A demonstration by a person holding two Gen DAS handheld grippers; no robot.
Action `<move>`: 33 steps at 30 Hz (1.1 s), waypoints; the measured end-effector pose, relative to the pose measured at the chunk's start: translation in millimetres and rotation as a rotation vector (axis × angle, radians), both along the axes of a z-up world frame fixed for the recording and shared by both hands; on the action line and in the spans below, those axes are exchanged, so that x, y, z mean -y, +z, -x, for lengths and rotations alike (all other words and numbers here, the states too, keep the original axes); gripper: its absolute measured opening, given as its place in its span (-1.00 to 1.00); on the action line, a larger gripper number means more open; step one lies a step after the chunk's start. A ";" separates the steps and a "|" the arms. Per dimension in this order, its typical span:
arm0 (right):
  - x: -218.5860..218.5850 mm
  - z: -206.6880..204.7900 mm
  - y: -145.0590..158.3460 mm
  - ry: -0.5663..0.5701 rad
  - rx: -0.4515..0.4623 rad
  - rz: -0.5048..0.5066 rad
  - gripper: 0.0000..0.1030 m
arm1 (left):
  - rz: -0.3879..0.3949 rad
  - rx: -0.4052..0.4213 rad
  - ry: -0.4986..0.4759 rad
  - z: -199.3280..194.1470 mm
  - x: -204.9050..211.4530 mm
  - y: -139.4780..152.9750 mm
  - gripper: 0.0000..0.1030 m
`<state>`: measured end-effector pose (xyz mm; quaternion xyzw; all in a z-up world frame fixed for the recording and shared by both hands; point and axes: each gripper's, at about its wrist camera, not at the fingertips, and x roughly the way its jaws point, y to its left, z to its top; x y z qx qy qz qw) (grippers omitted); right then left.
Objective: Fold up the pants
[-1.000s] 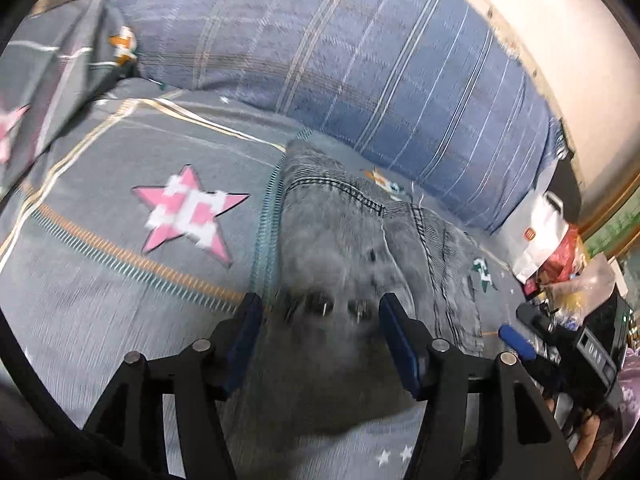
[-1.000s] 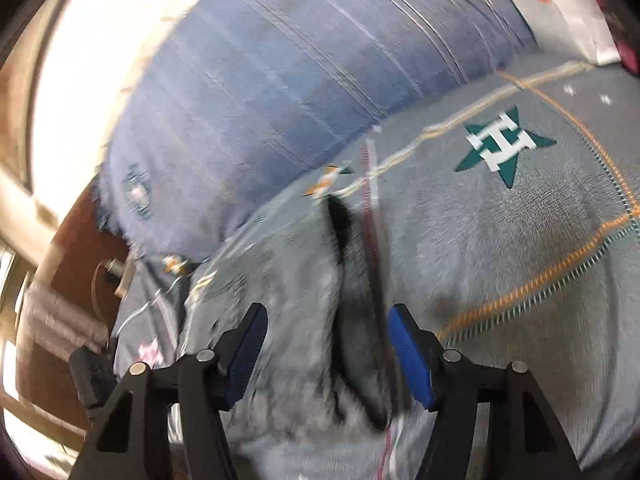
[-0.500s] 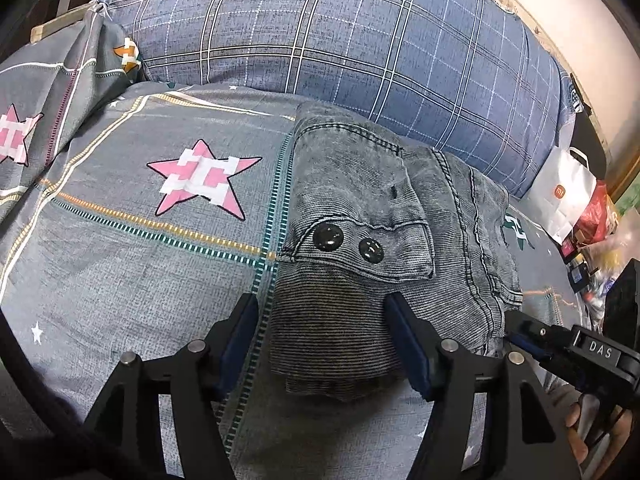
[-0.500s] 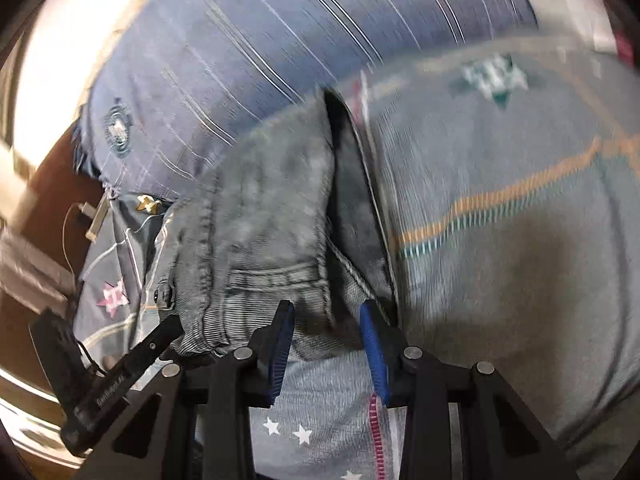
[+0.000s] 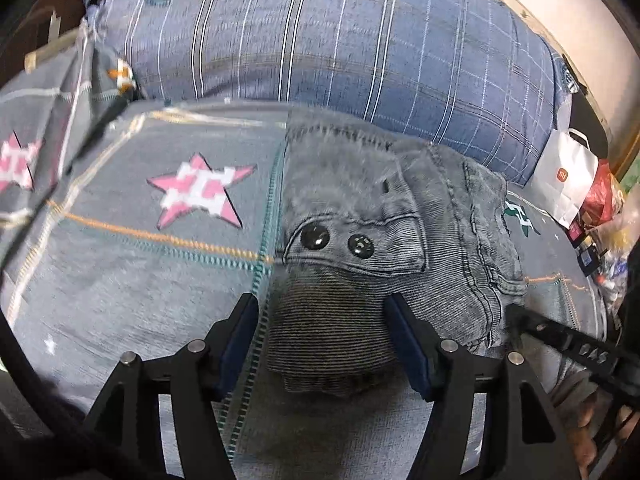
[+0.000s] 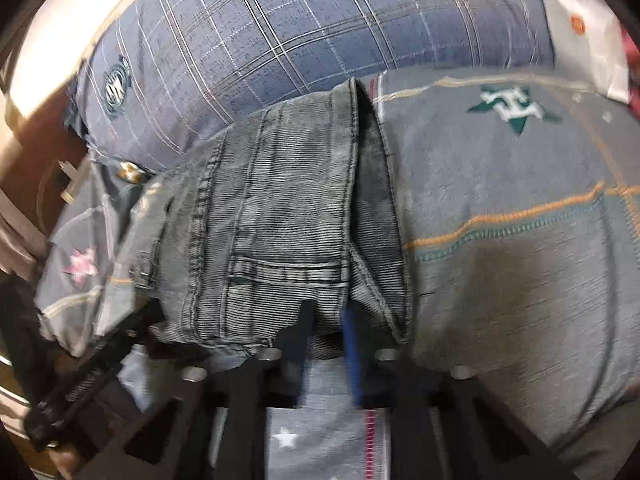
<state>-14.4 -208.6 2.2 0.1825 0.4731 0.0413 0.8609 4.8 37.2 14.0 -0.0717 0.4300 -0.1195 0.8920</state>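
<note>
The folded grey denim pants (image 5: 360,216) lie on the bed, with two black buttons (image 5: 338,241) facing up near the waistband. My left gripper (image 5: 322,332) is open, its blue-padded fingers (image 5: 404,338) straddling the near folded edge. In the right wrist view the pants (image 6: 280,216) fill the middle. My right gripper (image 6: 326,326) is shut on their near hem, the fingers partly buried in the cloth. The right gripper also shows in the left wrist view (image 5: 568,344) at the pants' right edge.
A grey bedsheet (image 5: 120,272) with a pink star (image 5: 200,190) and a green star (image 6: 512,106) lies under the pants. A blue plaid pillow (image 5: 340,40) lies behind them. A white paper bag (image 5: 564,176) and clutter stand at far right.
My right gripper closed from wide open onto the near hem of the pants. My left gripper stayed open and drew back slightly, so the folded pants came into clearer view.
</note>
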 end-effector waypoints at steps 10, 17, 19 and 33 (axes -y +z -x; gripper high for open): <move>6.8 9.9 -1.4 -0.042 -0.044 0.054 -0.83 | -0.092 -0.005 -0.032 7.8 11.6 -10.9 0.34; -2.5 -1.0 -6.3 -0.052 -0.052 0.058 -0.78 | -0.188 0.058 -0.034 14.2 20.4 -9.1 0.41; 5.2 2.8 -8.8 -0.060 -0.056 0.014 -0.75 | -0.204 0.071 -0.030 16.8 21.6 -6.6 0.42; 9.4 58.6 2.0 -0.002 -0.021 -0.110 0.31 | -0.342 0.133 0.040 63.4 23.4 17.3 0.51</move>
